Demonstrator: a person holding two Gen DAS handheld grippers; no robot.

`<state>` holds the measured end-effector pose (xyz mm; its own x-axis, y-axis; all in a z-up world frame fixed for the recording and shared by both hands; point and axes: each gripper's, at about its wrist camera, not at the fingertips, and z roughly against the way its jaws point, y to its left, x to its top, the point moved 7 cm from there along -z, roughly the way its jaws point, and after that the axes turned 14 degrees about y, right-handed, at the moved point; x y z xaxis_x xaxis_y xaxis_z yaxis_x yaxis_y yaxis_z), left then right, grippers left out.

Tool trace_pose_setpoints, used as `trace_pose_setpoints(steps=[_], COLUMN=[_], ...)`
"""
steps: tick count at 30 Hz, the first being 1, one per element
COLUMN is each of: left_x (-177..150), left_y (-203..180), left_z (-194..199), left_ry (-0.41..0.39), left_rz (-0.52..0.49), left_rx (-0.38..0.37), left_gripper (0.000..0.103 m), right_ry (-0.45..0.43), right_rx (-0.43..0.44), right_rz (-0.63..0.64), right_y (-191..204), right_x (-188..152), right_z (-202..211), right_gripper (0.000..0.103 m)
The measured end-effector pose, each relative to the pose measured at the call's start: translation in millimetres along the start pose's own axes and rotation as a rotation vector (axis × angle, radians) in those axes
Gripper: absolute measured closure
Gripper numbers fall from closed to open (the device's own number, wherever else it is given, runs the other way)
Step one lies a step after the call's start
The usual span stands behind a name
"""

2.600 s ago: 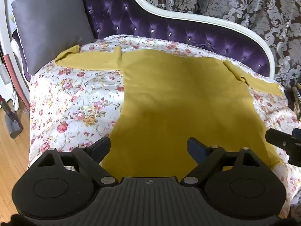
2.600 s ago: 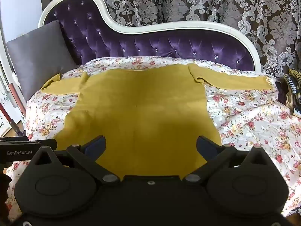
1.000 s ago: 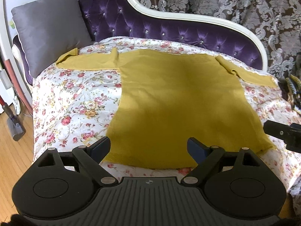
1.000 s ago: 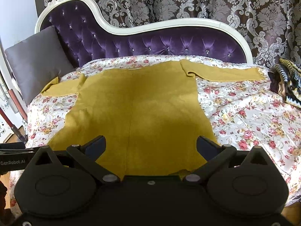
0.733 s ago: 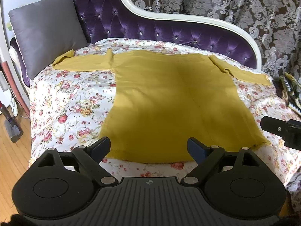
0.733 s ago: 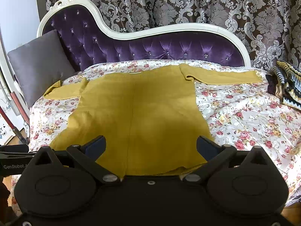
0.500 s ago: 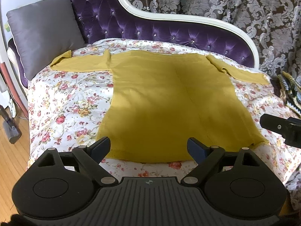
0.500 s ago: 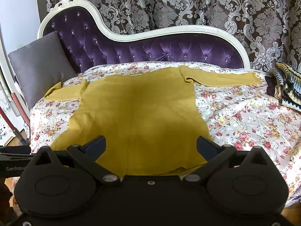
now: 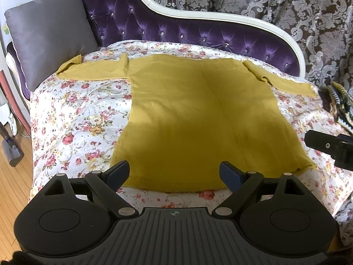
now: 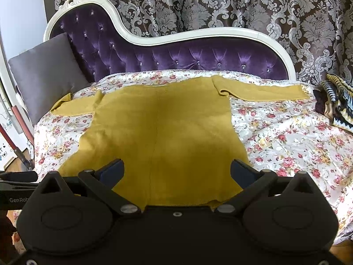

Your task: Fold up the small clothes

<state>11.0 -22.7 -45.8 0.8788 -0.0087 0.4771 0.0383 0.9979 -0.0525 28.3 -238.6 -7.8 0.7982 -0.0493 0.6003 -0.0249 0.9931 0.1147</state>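
Observation:
A mustard-yellow long-sleeved top (image 9: 198, 119) lies flat on the floral bedspread (image 9: 77, 121), both sleeves spread out to the sides near the headboard. It also shows in the right wrist view (image 10: 163, 137). My left gripper (image 9: 174, 172) is open and empty, held above the near hem. My right gripper (image 10: 176, 171) is open and empty, also back from the hem. The right gripper's body shows at the right edge of the left wrist view (image 9: 331, 145).
A grey cushion (image 9: 48, 35) leans at the left end of the purple tufted headboard (image 10: 198, 59). A striped folded garment (image 10: 339, 101) lies at the bed's right edge. Wooden floor (image 9: 11, 187) and a vacuum stick are to the left. Patterned curtains hang behind.
Both grippers have pulled back and up from the top, so the whole garment and near hem now show. Both stay open and empty.

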Motion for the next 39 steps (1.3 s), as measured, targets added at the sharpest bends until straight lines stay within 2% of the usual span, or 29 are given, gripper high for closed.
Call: trace_pose_setpoints(steps=[27,39], left_x=[15.3,35.3], left_y=[7.3,7.6], left_z=[-23.9,-41.7], left_ry=[0.048,0.058], left_rz=[0.006,0.003], left_rx=[-0.015,-0.016], left_gripper=[0.014,0.014], right_ry=[0.050,0.068], right_rx=[0.000,-0.002], right_rz=[0.010,0.009], right_y=[6.9,0.6], right_x=[16.9,33.2], right_z=[-25.5,-45.6], right_gripper=[0.001,0.001])
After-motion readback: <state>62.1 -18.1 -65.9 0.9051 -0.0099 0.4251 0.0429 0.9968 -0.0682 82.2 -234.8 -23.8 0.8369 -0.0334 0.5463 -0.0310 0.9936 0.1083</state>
